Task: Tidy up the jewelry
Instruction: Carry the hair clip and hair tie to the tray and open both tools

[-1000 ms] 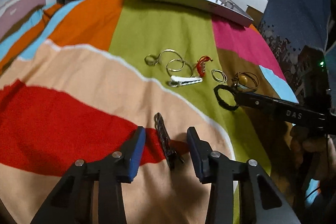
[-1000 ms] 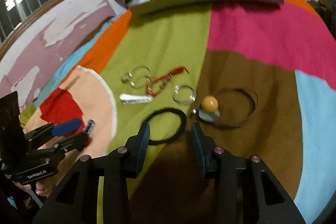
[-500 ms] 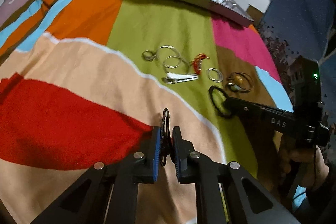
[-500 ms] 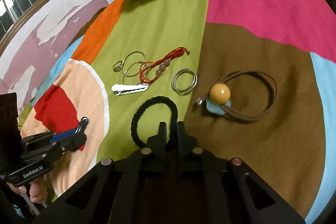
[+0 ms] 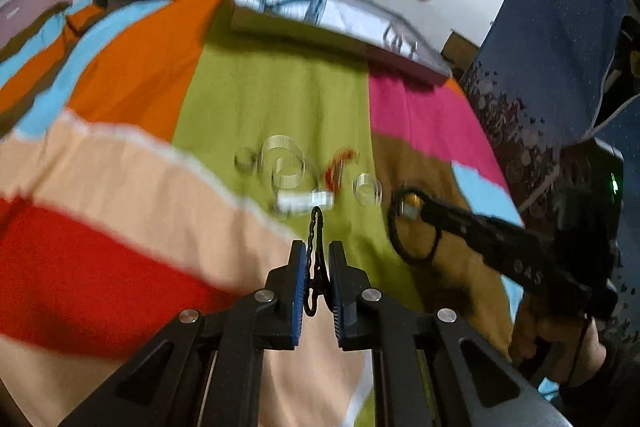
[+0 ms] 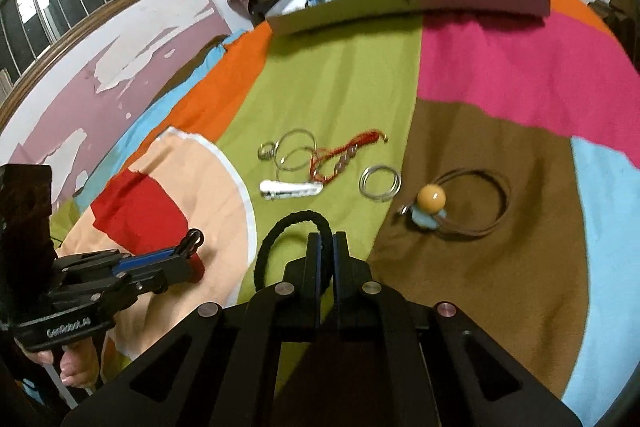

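Jewelry sharp only from right wrist (both fingers clenched: black clip [image 5: 315, 255], hair tie [image 6: 294, 233]).

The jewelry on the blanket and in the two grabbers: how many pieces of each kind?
Hair clips: 2 (white clip on the blanket, black clip in the left gripper)
Hair ties: 1 (black hair tie in the right gripper)
Silver rings: 4 (small ring, two thin hoops, bangle)
Red bracelet: 1
Cord necklace: 1
Total: 9
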The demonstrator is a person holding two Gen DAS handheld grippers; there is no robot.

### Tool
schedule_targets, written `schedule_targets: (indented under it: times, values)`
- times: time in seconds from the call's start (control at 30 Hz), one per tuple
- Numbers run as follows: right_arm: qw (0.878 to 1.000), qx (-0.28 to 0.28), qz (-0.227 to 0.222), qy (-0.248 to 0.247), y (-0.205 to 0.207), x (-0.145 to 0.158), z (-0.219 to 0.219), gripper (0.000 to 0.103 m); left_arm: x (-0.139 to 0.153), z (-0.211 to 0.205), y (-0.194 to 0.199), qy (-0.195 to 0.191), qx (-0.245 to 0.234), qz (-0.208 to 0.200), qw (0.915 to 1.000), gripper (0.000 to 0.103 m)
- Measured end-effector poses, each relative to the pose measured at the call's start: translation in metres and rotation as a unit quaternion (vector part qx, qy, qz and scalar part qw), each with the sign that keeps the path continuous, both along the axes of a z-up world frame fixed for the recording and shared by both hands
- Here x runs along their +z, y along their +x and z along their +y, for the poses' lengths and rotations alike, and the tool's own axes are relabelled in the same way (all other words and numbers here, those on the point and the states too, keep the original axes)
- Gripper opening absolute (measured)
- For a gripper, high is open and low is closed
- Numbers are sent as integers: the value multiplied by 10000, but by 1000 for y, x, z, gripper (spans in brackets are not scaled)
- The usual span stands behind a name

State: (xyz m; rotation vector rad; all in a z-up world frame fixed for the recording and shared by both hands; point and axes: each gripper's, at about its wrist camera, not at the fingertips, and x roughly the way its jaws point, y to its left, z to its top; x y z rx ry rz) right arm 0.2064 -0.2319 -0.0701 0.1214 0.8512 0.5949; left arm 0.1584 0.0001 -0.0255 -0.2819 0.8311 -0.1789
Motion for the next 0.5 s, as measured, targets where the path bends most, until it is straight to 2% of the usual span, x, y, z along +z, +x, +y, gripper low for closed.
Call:
schedule_targets:
  times: [0.2, 0.33, 0.4, 0.5]
  values:
    - [9984, -283, -491, 86, 23, 39, -18, 5, 55, 5, 66, 218, -16, -752, 9969, 11]
    - [9951, -579, -793, 145, 58, 75, -27, 5, 89, 9, 118, 228, -4, -1184, 9927, 11]
    - [9928, -700, -969, 81, 85, 96, -26, 5, 100, 15, 146, 238, 44, -1323, 9909, 11]
    - [9892, -787, -1235, -93, 128, 123, -18, 5, 106, 21, 183, 273, 86, -1316, 9909, 11]
